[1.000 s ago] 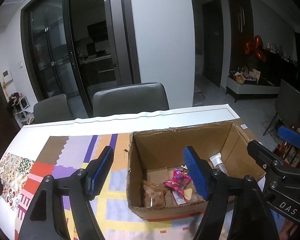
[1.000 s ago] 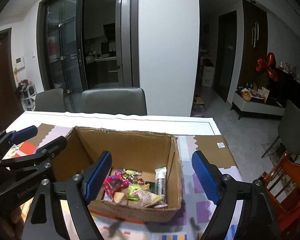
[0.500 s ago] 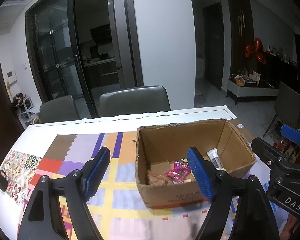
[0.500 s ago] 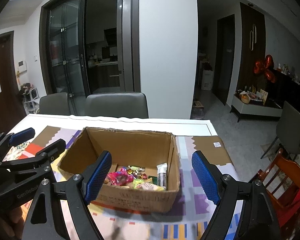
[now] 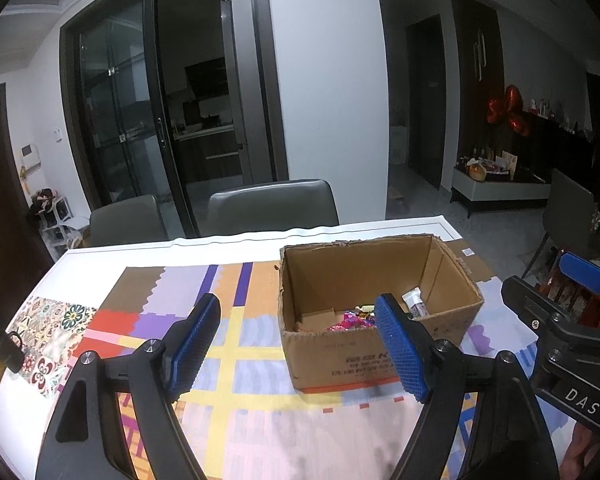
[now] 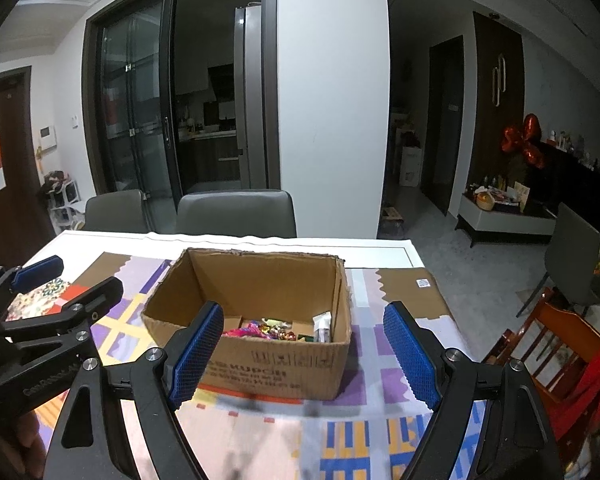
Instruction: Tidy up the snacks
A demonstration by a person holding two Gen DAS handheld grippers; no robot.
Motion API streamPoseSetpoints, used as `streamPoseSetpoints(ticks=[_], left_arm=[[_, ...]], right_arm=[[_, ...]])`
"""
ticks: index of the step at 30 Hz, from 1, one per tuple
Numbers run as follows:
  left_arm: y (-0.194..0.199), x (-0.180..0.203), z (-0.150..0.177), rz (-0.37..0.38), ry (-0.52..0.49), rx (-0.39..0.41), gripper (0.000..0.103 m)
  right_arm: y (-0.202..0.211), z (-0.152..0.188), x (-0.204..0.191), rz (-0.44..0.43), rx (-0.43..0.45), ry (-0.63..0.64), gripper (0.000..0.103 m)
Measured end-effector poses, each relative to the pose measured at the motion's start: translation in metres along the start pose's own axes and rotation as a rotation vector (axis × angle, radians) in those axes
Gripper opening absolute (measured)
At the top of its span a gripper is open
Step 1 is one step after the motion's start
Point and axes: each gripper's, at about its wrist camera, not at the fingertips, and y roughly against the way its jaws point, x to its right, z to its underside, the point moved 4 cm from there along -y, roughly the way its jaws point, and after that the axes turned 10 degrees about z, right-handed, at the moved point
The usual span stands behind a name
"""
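An open cardboard box (image 5: 340, 364) stands on the table's patterned cloth; it also shows in the right wrist view (image 6: 276, 368). Inside lie several snacks: a pink wrapped packet (image 5: 350, 320), a white tube-like pack (image 5: 416, 305) by the right wall, and small colourful candies (image 6: 276, 326). My left gripper (image 5: 298, 350) is open and empty, held back from the box's near left. My right gripper (image 6: 304, 354) is open and empty, in front of the box. Each gripper shows at the edge of the other's view.
The patterned cloth (image 5: 236, 384) covers the white table (image 5: 112, 252). Two grey chairs (image 5: 272, 208) stand at the far side. A small black object (image 5: 6, 350) lies at the table's left edge. A wooden chair with red fabric (image 6: 560, 348) stands to the right.
Both grippers have pulled back and away from the box, which now looks smaller and farther. Both stay open and empty.
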Motion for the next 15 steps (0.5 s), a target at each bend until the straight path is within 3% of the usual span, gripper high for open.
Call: streamPoseSetpoints(ticks=[15], left_arm=[[0.046,0.005,0.025,-0.002,0.017,0.018,0.079]], right_arm=[[0.054,0.021,0.009,0.012,0.025,-0.004,0.083]])
